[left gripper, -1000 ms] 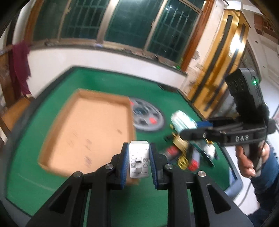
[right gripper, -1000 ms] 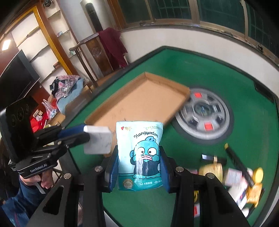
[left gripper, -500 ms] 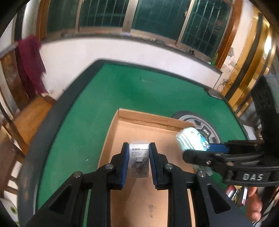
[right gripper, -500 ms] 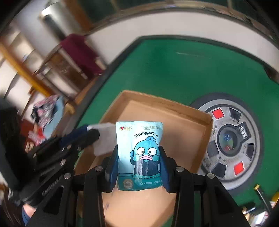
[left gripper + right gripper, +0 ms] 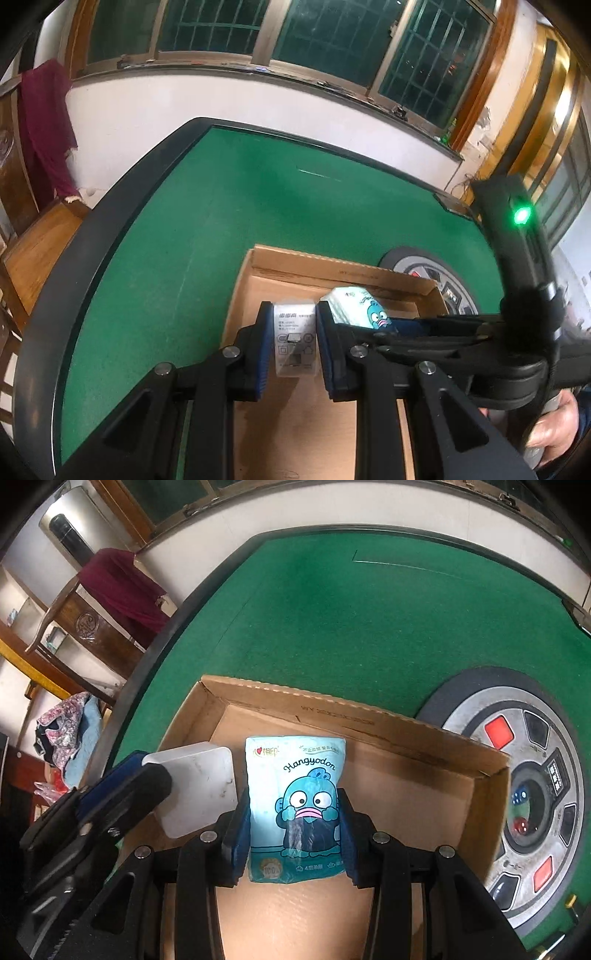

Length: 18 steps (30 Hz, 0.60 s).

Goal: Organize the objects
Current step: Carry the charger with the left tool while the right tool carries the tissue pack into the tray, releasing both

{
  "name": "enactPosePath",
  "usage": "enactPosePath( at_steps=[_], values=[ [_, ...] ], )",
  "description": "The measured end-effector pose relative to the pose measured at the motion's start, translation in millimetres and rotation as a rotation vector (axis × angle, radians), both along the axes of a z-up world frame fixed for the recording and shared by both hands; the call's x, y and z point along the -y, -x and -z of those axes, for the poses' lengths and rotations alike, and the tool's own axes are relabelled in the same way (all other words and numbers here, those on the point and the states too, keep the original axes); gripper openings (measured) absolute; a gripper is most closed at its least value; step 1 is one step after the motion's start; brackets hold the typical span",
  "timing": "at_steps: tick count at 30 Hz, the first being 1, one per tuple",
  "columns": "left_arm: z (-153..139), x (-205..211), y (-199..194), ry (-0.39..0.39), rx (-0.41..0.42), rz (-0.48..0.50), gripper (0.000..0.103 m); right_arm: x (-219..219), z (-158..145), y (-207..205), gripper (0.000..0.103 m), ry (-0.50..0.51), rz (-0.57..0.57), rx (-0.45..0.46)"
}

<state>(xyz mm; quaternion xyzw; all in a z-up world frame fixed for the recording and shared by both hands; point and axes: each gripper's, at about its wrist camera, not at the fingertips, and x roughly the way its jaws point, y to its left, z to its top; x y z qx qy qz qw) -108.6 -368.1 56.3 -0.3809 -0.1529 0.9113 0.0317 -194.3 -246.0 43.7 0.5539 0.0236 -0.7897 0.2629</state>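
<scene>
Change since a second ago: both grippers are now hanging over the shallow brown corrugated-cardboard tray [image 5: 369,720], where before they were off to its side, with the heap of small items in sight; that heap is out of view now
Left gripper [image 5: 295,341]: its blue-padded fingers are pinching a small white rectangular plastic charger block [image 5: 295,343] by its two sides, printed grey label facing the camera, same grip as before
Right gripper [image 5: 293,834]: its fingers are clamping a glossy, soft light-blue tissue packet [image 5: 295,805] printed with a cartoon fish and "Hangyodon", upright between the pads as earlier
Where the held things are: both are above the tray's bare floor, near its far wall, just beside each other; whether either is touching the cardboard cannot be told
Tray: torn, ragged rim, matte flat inside
Table [image 5: 258,192]: green felt with a smooth black raised rim
Table centre: a round grey metal panel [image 5: 532,794] with red and black buttons, just beside the tray
Person: a hand [image 5: 554,432] is gripping the right tool's handle
</scene>
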Motion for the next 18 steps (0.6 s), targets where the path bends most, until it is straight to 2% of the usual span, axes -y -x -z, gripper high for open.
enactPosePath(
  at_steps=[3, 7, 10, 13, 15, 16, 18],
  values=[
    [-1, 9, 0, -0.020, -0.022, -0.002, 0.023, 7, -2, 0, 0.052, -0.018, -0.015, -0.028],
    [-5, 19, -9, -0.101, -0.071, -0.020, 0.040, 6, 0, 2, 0.058, -0.016, -0.042, -0.046],
    [-12, 21, -17, -0.142, -0.099, -0.005, 0.041, -4, -4, 6, 0.059, 0.017, -0.043, -0.041],
    [-23, 19, -31, -0.072, -0.132, -0.023, 0.041, -21, -11, 3, 0.061, 0.042, -0.024, -0.050],
    [-28, 19, -42, -0.003, -0.164, -0.060, 0.050, -30, -15, 1, 0.068, 0.055, -0.024, -0.053],
    [-27, 20, -45, 0.000, -0.168, -0.080, 0.055, -37, -14, -1, 0.070, 0.051, -0.015, -0.046],
    [-22, 23, -45, -0.004, -0.139, -0.110, 0.056, -47, -10, -4, 0.070, 0.067, -0.008, -0.017]
  ],
)
